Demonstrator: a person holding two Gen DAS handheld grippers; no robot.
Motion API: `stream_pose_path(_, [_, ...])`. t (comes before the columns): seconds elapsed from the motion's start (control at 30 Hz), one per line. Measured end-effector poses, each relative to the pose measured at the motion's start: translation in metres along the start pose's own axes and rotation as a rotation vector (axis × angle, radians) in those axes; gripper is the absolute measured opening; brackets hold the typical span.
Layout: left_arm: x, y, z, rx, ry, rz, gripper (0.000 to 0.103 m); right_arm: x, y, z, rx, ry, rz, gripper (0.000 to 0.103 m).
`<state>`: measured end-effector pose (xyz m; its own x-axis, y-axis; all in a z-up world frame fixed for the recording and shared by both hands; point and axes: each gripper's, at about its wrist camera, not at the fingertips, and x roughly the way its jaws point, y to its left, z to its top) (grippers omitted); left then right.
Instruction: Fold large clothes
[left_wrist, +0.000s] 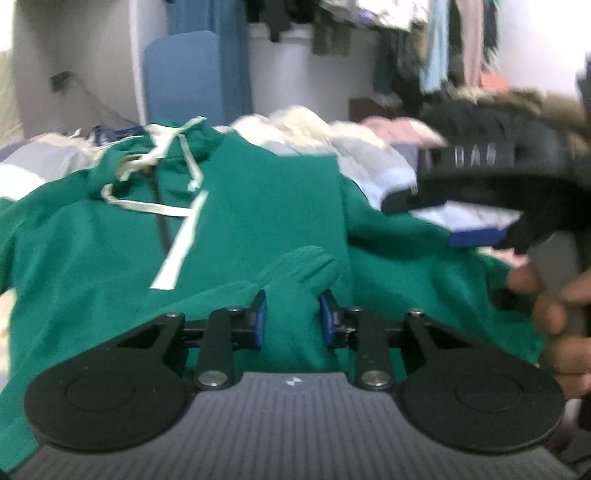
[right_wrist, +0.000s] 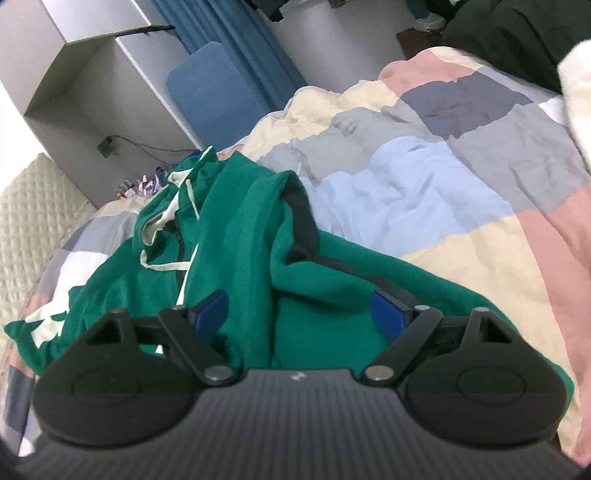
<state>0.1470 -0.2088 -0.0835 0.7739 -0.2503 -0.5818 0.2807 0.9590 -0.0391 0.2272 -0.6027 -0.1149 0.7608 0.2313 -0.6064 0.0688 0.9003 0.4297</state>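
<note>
A bed covered by a patchwork quilt (right_wrist: 443, 192) in cream, grey, pale blue and pink fills the room's middle. Behind it stand a white wall, a blue curtain (right_wrist: 236, 66) and a blue padded panel (right_wrist: 210, 96); clothes hang on a rack (left_wrist: 436, 55) at one o'clock in the left view. The green hoodie (left_wrist: 258, 206) lies spread on the quilt, hood and cream drawstrings toward eleven o'clock.

The left gripper (left_wrist: 291, 317) has its fingers narrowed onto a bunched ridge of the hoodie's green cloth, the blue pads pressing both sides. The right gripper (right_wrist: 299, 310) has its fingers spread wide over the rumpled cloth, nothing pinched; in the left view a hand (left_wrist: 554, 314) holds it at three o'clock.

Open quilt stretches from one to four o'clock in the right view. The bed's quilted edge (right_wrist: 33, 229) shows at nine o'clock.
</note>
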Motion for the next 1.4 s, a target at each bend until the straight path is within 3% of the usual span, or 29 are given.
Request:
stream_pose_path(0.2, [-0.072,0.035,-0.011,-0.167,-0.049,0.043,0.032,0.0,0.012,-0.006,-0.056,0.025,0.021,0.085])
stream_pose_path(0.37, [-0.1,0.064,-0.039,-0.362,0.069,0.032,0.033,-0.003,0.025,-0.013,-0.111,0.03,0.044,0.085])
stream_pose_path(0.47, [-0.103,0.078,-0.058,-0.427,0.109,0.075,0.035,-0.002,0.033,-0.018,-0.158,0.039,0.028,0.085])
stream_pose_path(0.57, [-0.112,0.085,-0.071,-0.473,0.125,0.054,0.036,-0.004,0.037,-0.021,-0.174,0.048,0.043,0.085])
stream_pose_path(0.63, [-0.127,0.086,-0.075,-0.472,0.099,0.094,0.037,-0.006,0.04,-0.022,-0.192,0.046,0.04,0.085])
stream_pose_path(0.77, [-0.161,0.092,-0.079,-0.462,-0.001,0.127,0.056,-0.006,0.047,-0.023,-0.211,0.037,0.054,0.085])
stream_pose_path(0.87, [-0.173,0.097,-0.07,-0.438,-0.059,0.139,0.056,-0.004,0.053,-0.022,-0.223,0.022,0.078,0.085])
stream_pose_path(1.0, [-0.149,0.107,-0.044,-0.392,-0.075,0.115,0.057,0.009,0.065,-0.01,-0.227,0.002,0.111,0.085])
stream_pose_path(1.1, [-0.113,0.128,-0.028,-0.428,-0.033,0.05,0.057,0.026,0.081,0.003,-0.301,-0.026,0.101,0.085])
stream_pose_path(1.23, [-0.061,0.153,-0.017,-0.412,-0.016,0.074,0.057,0.065,0.089,0.027,-0.411,-0.063,0.051,0.085])
stream_pose_path(1.4, [-0.024,0.18,-0.029,-0.456,-0.014,0.061,0.057,0.123,0.08,0.05,-0.475,-0.085,-0.056,0.085])
